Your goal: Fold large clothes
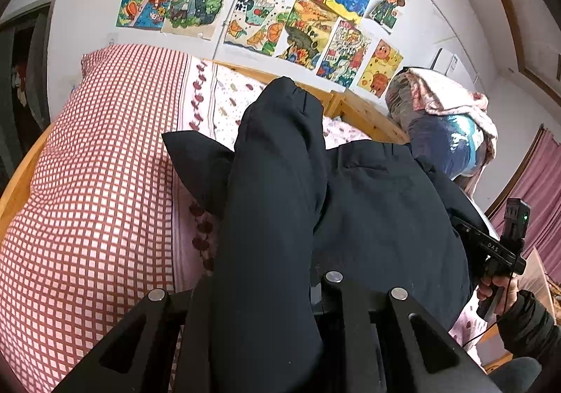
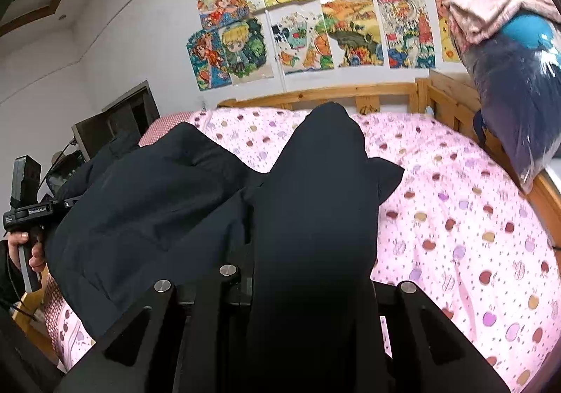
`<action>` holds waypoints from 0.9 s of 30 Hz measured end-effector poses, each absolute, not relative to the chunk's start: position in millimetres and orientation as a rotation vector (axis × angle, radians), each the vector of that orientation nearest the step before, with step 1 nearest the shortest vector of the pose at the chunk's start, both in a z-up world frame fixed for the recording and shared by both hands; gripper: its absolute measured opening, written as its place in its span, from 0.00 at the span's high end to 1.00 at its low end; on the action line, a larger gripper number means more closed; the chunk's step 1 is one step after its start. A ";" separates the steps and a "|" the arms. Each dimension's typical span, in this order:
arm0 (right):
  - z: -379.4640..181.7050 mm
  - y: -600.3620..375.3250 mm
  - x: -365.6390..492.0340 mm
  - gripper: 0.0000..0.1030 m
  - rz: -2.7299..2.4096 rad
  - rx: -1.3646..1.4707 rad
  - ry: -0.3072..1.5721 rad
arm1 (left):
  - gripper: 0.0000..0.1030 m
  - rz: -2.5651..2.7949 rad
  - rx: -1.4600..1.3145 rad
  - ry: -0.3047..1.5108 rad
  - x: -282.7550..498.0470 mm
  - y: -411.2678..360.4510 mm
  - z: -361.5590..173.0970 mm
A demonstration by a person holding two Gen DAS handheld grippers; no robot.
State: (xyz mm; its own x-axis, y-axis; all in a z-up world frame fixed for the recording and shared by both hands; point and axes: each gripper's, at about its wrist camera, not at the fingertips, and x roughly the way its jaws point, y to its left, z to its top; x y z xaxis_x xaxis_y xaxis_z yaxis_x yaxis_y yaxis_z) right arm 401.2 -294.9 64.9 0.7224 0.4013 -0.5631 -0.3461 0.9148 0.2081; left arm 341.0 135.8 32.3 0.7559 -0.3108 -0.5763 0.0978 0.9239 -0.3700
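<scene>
Dark padded jacket [image 1: 273,203] pinched in left tool [image 1: 270,288], bottom centre; likewise clamped in right tool [image 2: 308,280], bottom centre. Bunched fabric raised over pink dotted bed sheet [image 2: 455,217], probably to spread flat for folding. Checked quilt [image 1: 94,182] at left.

A jacket [image 2: 157,203] hangs over the bed [image 2: 455,235], below wall drawings [image 2: 315,25].

Pretty clearly a kid's bedroom at home: a wooden bed frame [image 2: 315,93] with a pink dotted sheet [image 2: 455,217] and a checked pillow [image 1: 98,165]. Hand-coloured drawings [image 2: 315,7] cover the wall at 12 o'clock, purple curtains [image 1: 536,179] at 3.
</scene>
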 end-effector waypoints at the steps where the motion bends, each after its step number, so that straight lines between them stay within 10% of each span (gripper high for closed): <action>1: 60.1 -296.4 402.0 0.81 0.407 0.093 0.654 | 0.82 -0.223 -0.330 0.685 341.4 136.0 28.9; 27: -4.8 -304.5 432.3 0.77 0.370 0.134 0.802 | 0.75 -0.187 -0.446 0.754 369.8 168.1 -19.2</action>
